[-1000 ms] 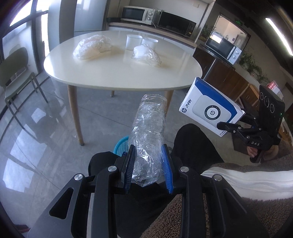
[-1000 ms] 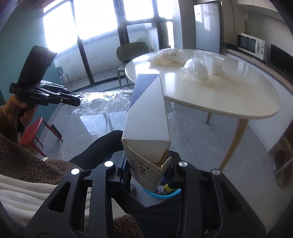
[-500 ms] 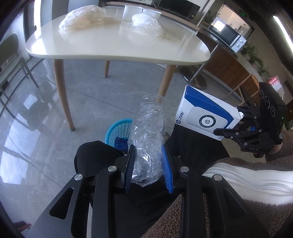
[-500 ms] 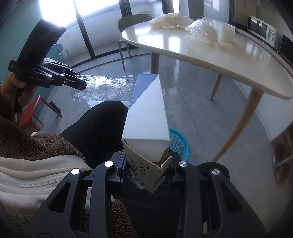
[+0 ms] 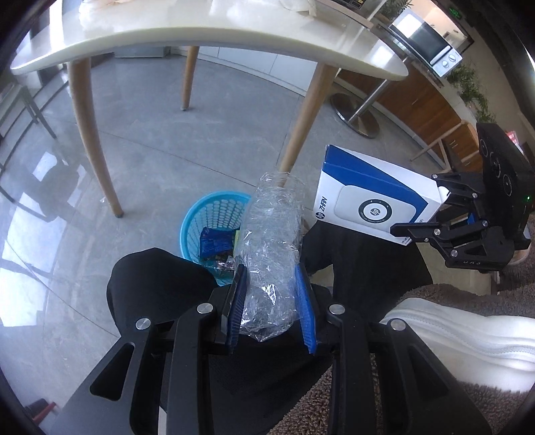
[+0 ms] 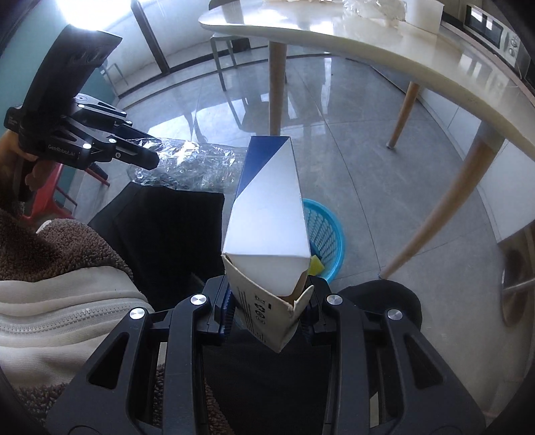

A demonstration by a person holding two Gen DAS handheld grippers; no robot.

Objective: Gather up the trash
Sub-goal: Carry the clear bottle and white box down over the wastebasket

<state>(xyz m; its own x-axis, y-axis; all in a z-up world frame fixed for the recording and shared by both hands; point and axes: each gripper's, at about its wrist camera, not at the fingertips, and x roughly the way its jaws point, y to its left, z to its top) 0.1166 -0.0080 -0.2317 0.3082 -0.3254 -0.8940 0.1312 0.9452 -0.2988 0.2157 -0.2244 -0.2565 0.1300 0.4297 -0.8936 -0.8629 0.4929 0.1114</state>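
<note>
Both loads are at the drop-off step. The left gripper (image 5: 271, 301) has its jaws clamped on a crumpled plastic bottle (image 5: 272, 241); the right gripper (image 6: 267, 301) pinches a blue-and-white carton (image 6: 267, 214). The blue basket (image 5: 194, 227) sits below and ahead of both jaws; next, lower over it and let go.

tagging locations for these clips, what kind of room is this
Probably an office pantry or break-room kitchen: a microwave on a wooden counter, a round white table on a polished tile floor, and a blue trash basket under it.
</note>
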